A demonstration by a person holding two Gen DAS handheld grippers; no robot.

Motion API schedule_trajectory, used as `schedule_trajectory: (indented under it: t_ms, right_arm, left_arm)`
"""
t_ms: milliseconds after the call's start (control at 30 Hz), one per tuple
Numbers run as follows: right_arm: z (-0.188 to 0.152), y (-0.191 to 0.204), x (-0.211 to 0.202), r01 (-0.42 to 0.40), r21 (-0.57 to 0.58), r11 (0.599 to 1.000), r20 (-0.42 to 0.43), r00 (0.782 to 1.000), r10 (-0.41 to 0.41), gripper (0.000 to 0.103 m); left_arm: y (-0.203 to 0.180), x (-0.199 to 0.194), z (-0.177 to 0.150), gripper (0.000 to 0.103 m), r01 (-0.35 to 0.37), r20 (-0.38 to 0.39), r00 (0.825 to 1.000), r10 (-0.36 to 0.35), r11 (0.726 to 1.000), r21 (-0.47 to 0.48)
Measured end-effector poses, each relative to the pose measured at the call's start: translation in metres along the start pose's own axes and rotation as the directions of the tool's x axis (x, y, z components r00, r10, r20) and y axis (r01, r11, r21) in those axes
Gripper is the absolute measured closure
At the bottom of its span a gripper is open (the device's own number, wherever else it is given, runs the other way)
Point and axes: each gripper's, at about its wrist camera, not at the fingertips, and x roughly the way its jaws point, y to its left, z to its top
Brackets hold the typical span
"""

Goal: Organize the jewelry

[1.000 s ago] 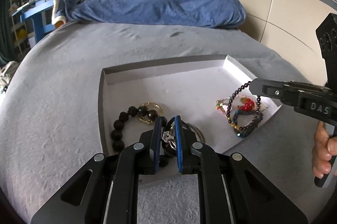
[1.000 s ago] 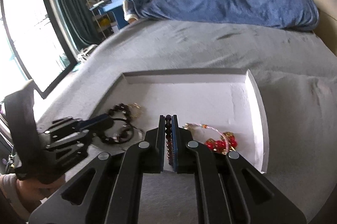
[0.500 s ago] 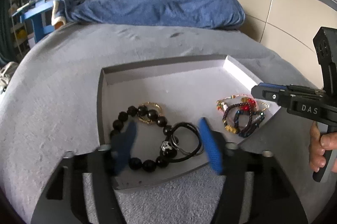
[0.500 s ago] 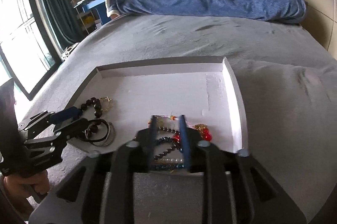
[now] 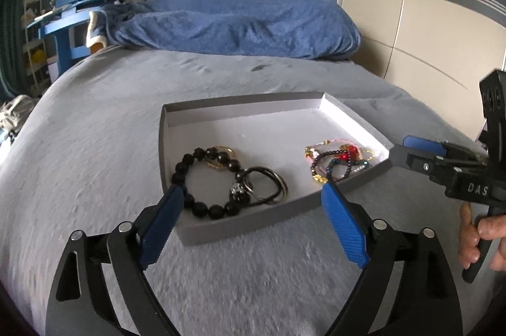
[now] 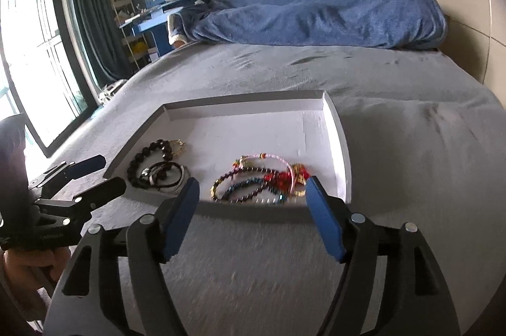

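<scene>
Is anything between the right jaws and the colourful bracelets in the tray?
Only the tray's near wall. The right gripper hangs open just outside it, and the colourful bracelets lie right behind it.

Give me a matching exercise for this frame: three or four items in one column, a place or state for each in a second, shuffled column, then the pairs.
Items:
1. black bead bracelet
2. colourful bracelets
3. left gripper
4. blue blanket

Places or states:
A. piled in the tray's right part
B. heaped at the bed's far end
C. lying in the tray's left part
D. open, empty, before the tray's near edge

Pairs: 1-C, 2-A, 3-D, 4-B
</scene>
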Motion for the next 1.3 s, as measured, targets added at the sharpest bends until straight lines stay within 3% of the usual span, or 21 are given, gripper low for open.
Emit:
schedule_trajectory:
  t_ms: [133, 467, 700, 1300]
  right_arm:
    - [-0.011, 0.008, -0.016, 0.007, -0.03, 1.0, 0.054, 0.999, -0.005, 0.018]
    - [-0.043, 0.029, -0.041, 0.057, -0.092, 0.994, 0.122, 0.991, -0.046, 0.008]
    - [-0.056, 0.032, -0.05, 0.087, -0.096, 0.992, 0.173, 0.982, -0.069, 0.006]
    - [-0.066, 0.042, -0.051, 0.12, -0.135, 0.984, 0.204, 0.975, -0.091, 0.006]
  left_arm:
    - [-0.001, -0.019, -0.005, 0.01, -0.015, 0.07, 0.997, 0.015, 1.0, -0.003]
    - [-0.008, -0.055, -0.031, 0.006, -0.073, 0.151, 0.986, 0.075, 0.997, -0.019]
    - [-0.004, -0.062, -0.04, 0.005, -0.095, 0.181, 0.978, 0.102, 0.994, -0.047]
    - [-0.014, -0.062, -0.043, 0.005, -0.11, 0.183, 0.977, 0.108, 0.994, 0.002]
